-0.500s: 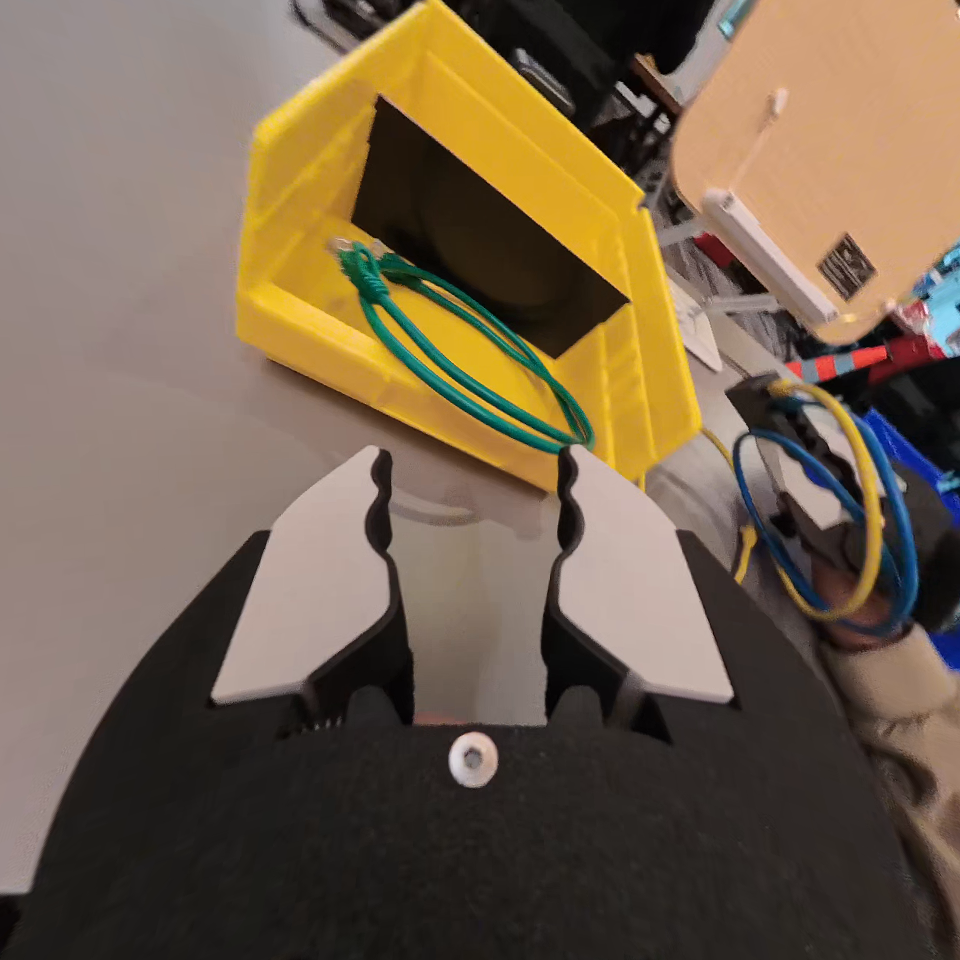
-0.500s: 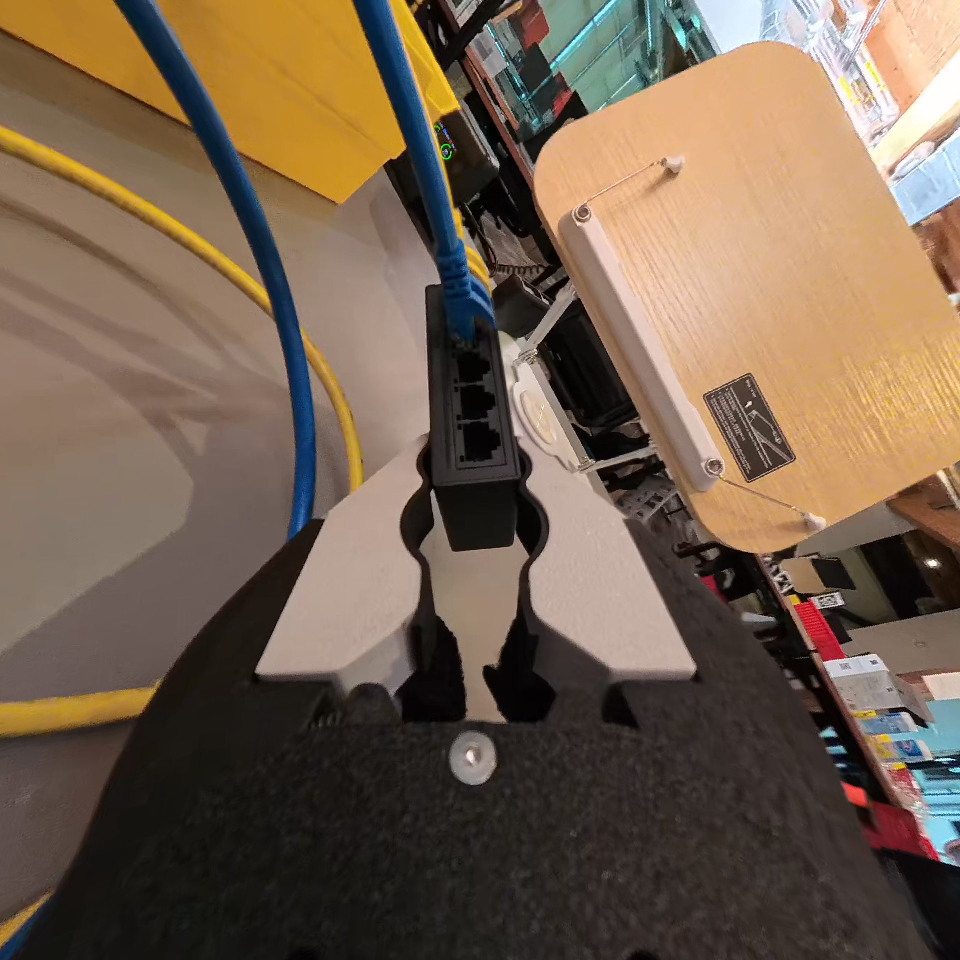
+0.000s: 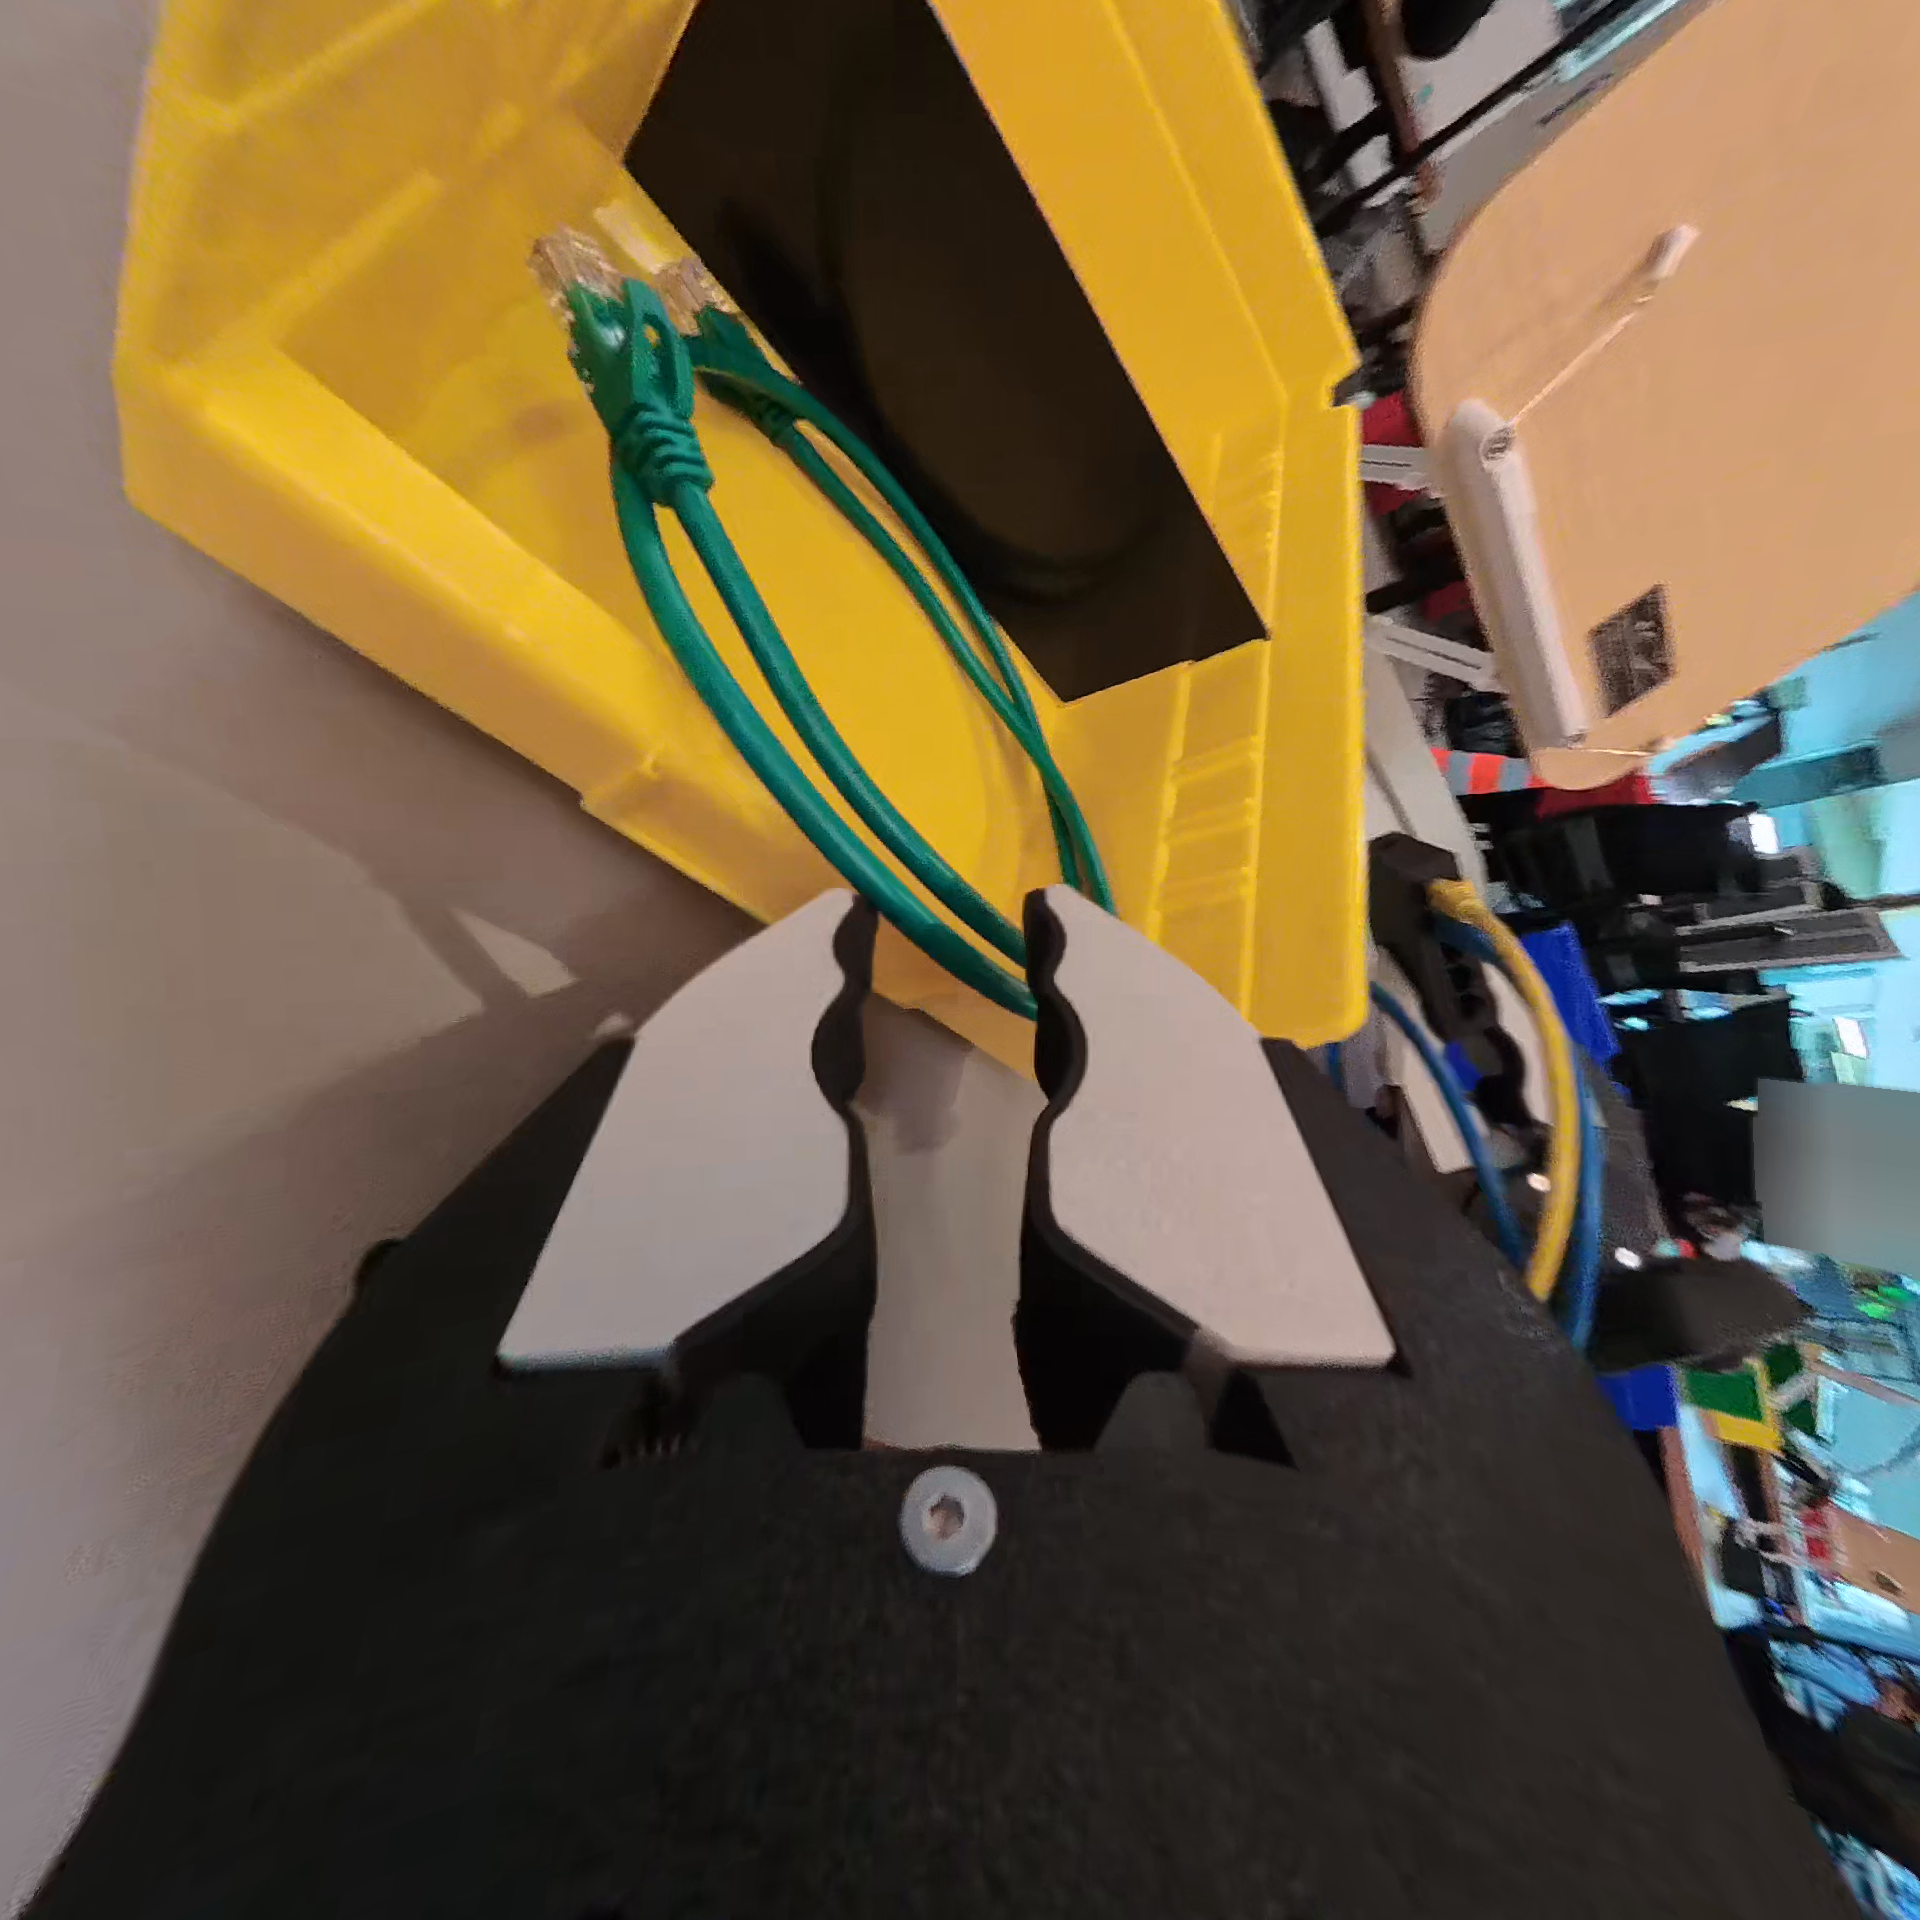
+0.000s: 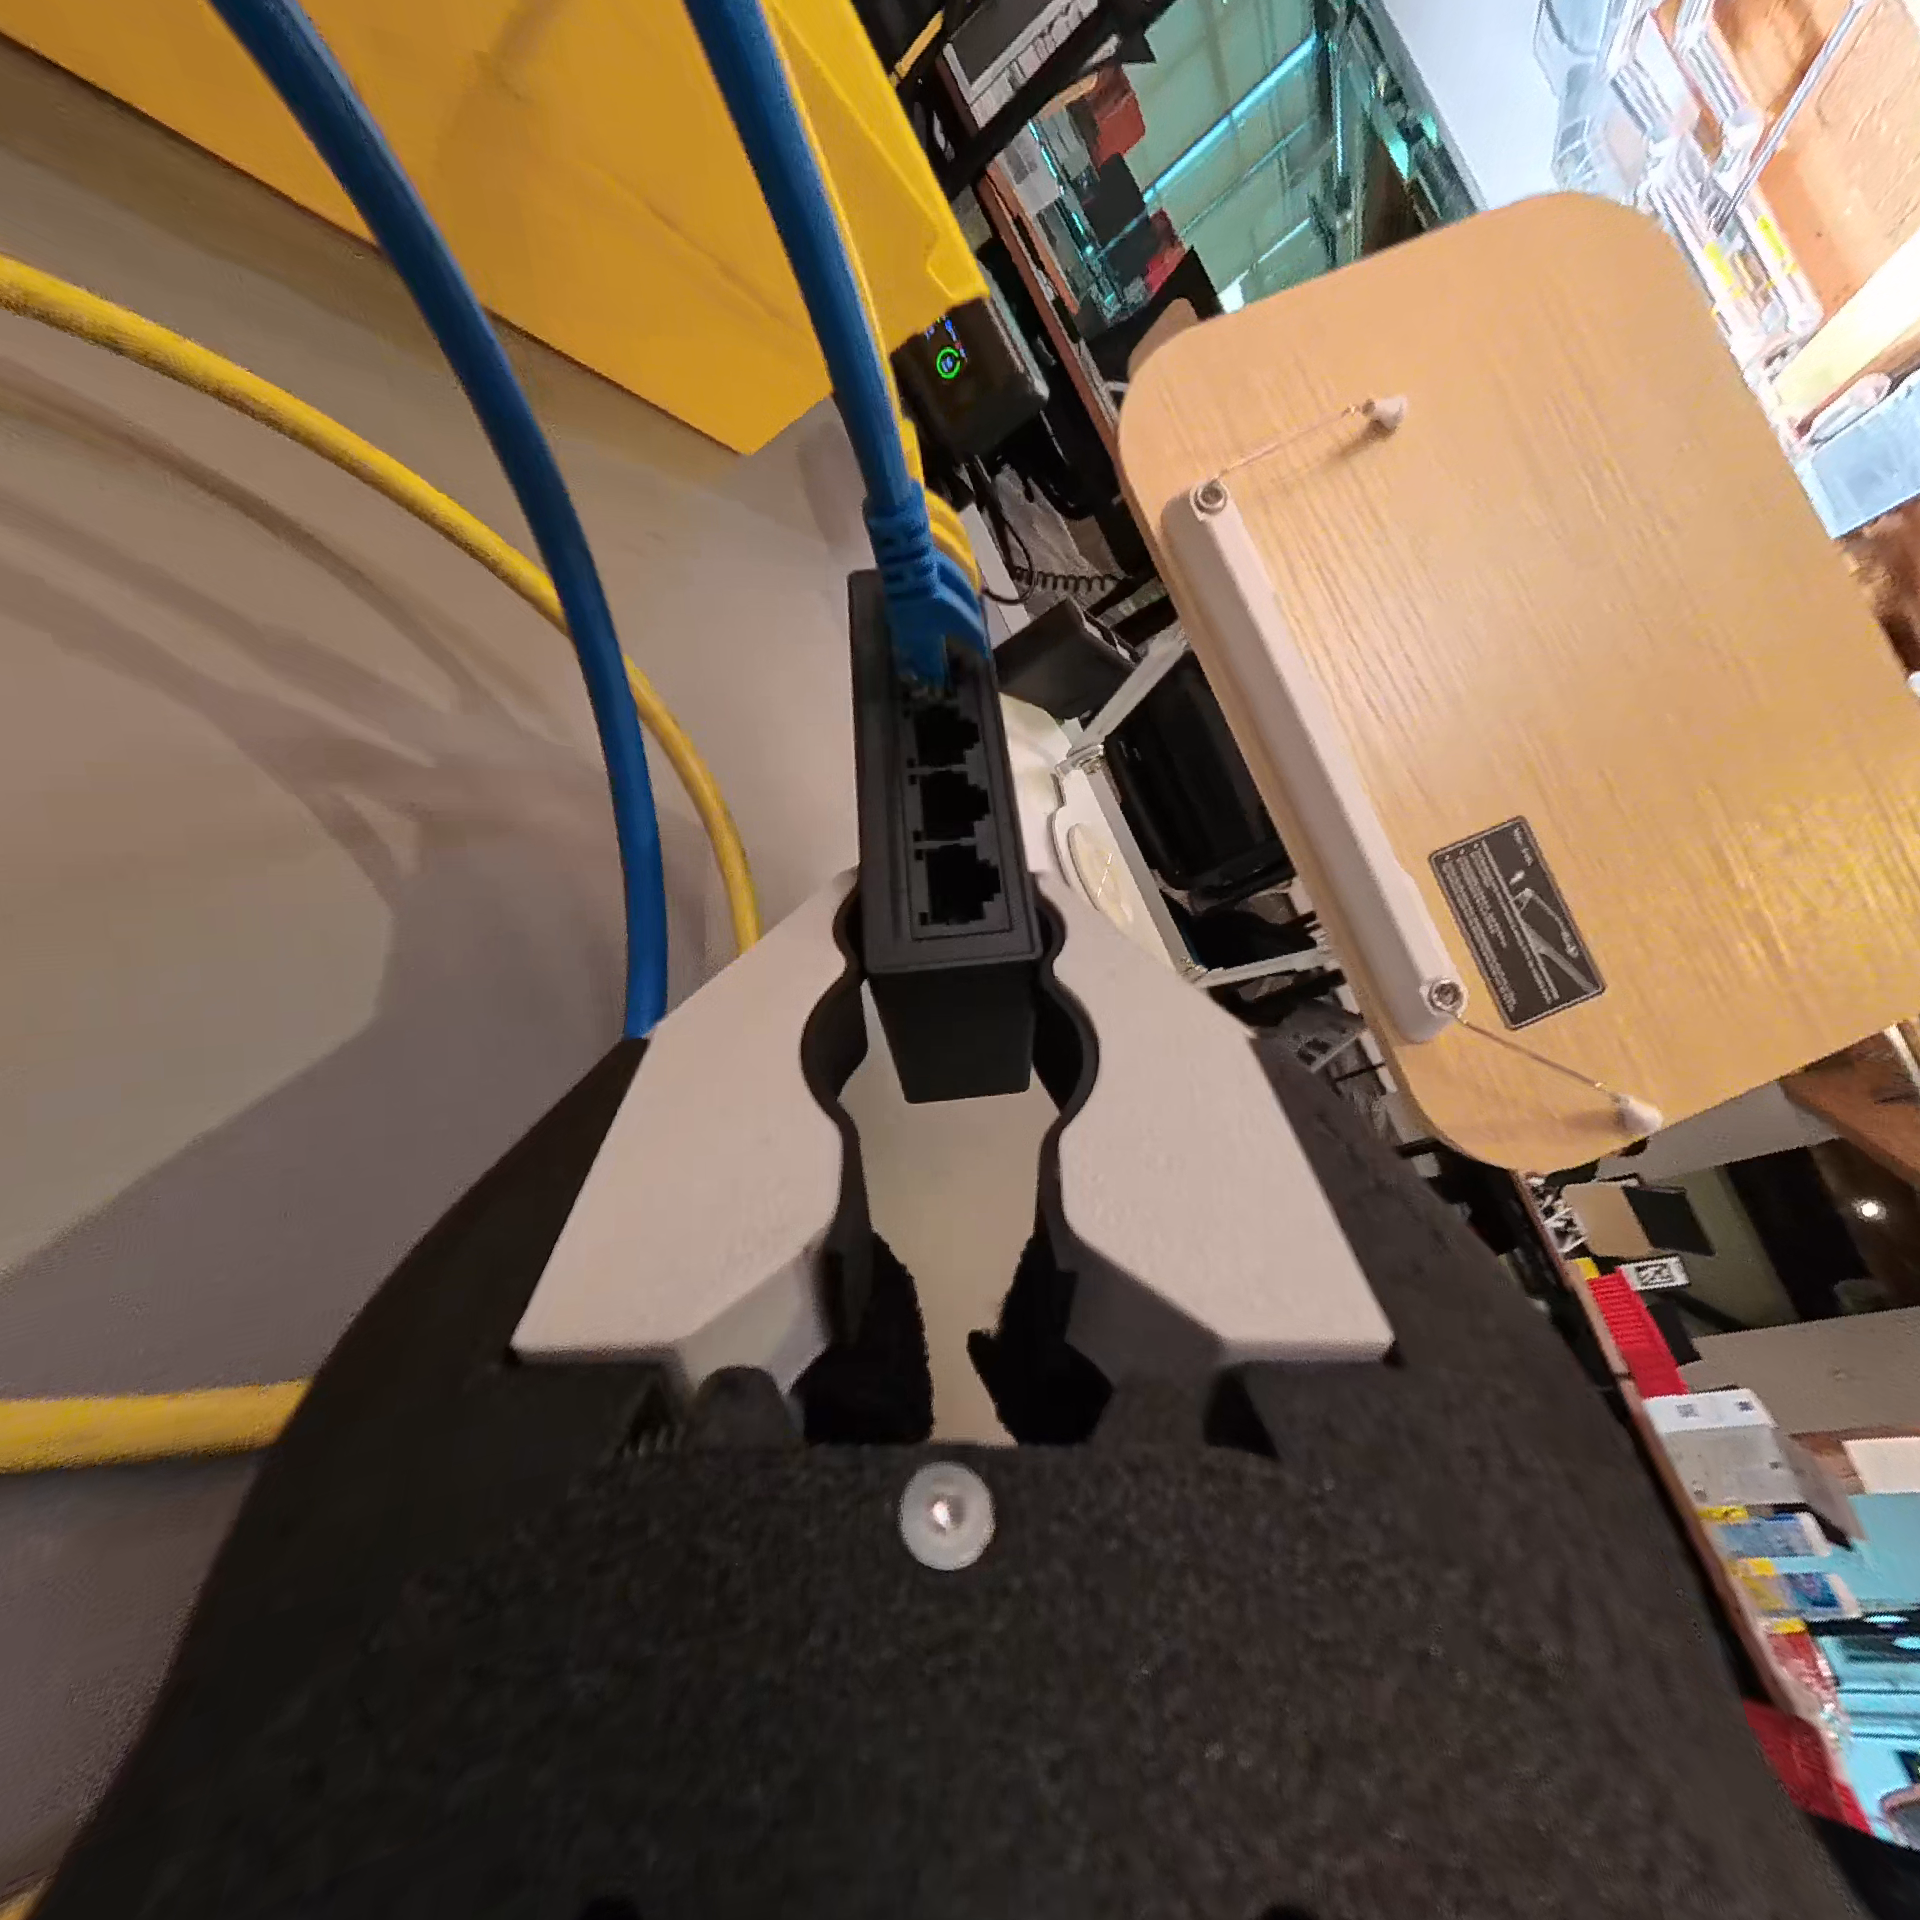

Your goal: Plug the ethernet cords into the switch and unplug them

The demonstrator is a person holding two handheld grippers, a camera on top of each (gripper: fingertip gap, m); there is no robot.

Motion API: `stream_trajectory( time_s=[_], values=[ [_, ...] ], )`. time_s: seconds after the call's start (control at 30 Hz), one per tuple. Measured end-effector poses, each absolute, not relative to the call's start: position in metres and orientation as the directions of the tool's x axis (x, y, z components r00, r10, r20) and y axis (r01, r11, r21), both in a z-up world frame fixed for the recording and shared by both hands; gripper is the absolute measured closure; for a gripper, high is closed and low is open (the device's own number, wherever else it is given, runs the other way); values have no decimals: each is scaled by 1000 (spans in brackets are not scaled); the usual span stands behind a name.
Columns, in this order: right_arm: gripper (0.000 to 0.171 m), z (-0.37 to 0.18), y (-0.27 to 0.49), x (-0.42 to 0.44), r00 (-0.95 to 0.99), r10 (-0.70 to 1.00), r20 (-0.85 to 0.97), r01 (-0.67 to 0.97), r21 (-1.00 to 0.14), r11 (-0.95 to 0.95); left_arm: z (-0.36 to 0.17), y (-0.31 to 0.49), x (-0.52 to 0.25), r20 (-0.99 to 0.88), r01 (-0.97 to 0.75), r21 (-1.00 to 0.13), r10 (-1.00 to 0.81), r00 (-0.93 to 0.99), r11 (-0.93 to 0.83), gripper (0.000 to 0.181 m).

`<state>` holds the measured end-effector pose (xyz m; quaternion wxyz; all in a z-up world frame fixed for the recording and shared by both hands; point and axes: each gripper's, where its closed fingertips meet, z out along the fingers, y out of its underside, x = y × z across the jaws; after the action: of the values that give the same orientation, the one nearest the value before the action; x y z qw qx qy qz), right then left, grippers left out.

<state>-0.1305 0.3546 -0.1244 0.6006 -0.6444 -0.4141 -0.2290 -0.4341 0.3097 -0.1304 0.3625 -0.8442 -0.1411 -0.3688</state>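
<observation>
Left wrist view. The left gripper (image 3: 940, 935) had its jaws spread with nothing between the pads; the green cord (image 3: 790, 717) lay coiled in the yellow bin (image 3: 1226, 436) just ahead, its near loop passing right beyond the tips and behind the right finger. Whether the loop touched that finger couldn't be told. Both clear plugs (image 3: 582, 265) sat at the coil's far end, up and left of the jaws. Judged light, limp and springy; the loop would slide or uncoil if pinched mid-run, so the ribbed boot behind a plug looked the better hold, w/ the latch tab left free.

Right wrist view. The right gripper (image 4: 951, 940) was pinching the black switch (image 4: 940, 821) by its near end, body standing out past the tips. Three ports nearest the jaws were vacant; the blue cord (image 4: 914, 566) was seated in the far port. A yellow cord (image 4: 416, 483) curved over the table (image 4: 208, 831) to the left. The switch was judged rigid, light, smooth-sided; a push on a plug could pivot it, so insertion should run straight along the port axis.
</observation>
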Motion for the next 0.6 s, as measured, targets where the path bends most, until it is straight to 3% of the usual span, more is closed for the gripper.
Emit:
stream_trajectory(
  time_s=[0.07,0.3,0.6],
  values=[
    [144,-124,353,-133,531,254,808,822,-564,76,-124,309,-429,752,507,-521,-87,653,-687,165],
    [144,-123,354,-132,535,249,808,821,-566,73,-115,306,-422,774,522,-549,-163,611,-653,174],
    [144,-104,354,-117,618,182,765,765,-639,86,0,262,-401,667,456,-745,-531,523,-487,175]
  ],
)
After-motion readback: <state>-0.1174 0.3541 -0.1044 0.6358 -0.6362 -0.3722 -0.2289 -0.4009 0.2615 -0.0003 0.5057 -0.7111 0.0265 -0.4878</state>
